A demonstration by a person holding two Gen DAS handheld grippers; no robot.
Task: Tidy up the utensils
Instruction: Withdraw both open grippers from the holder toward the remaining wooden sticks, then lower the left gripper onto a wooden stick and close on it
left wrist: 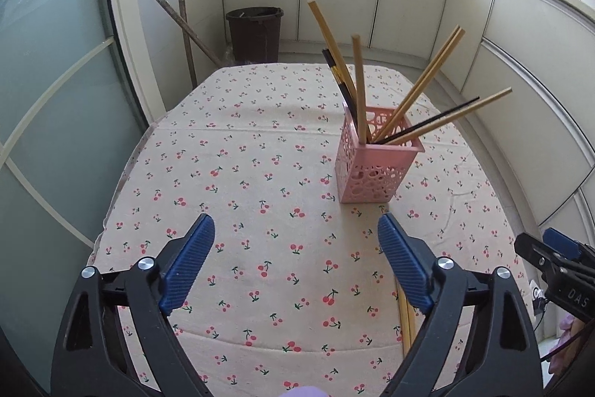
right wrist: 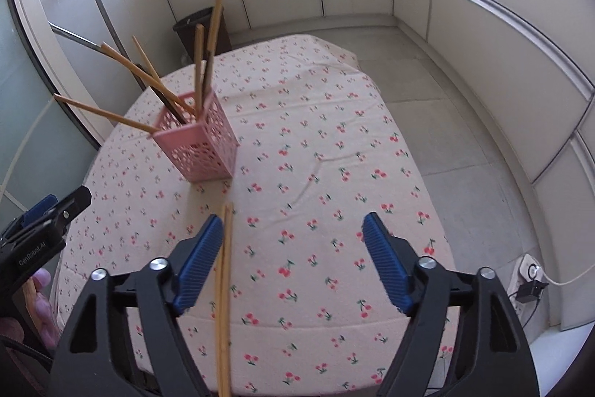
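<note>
- Left gripper point(left wrist: 296, 240) spread wide, gripping nothing, hovering above the cherry-print tablecloth point(left wrist: 260, 151).
- Right gripper point(right wrist: 290, 240) likewise wide apart and empty, angled down over the cloth.
- Pair of wooden chopsticks point(right wrist: 224, 285) lay flat on the cloth, just beside the right gripper's left finger point(right wrist: 197, 263).
- Pink holder point(left wrist: 372, 166) stood upright mid-table, with five wooden sticks and two black ones splayed out of it.

My left gripper point(left wrist: 296, 233) hovers with its blue fingers spread wide. My right gripper point(right wrist: 293, 229) hangs beside it, equally agape.
</note>
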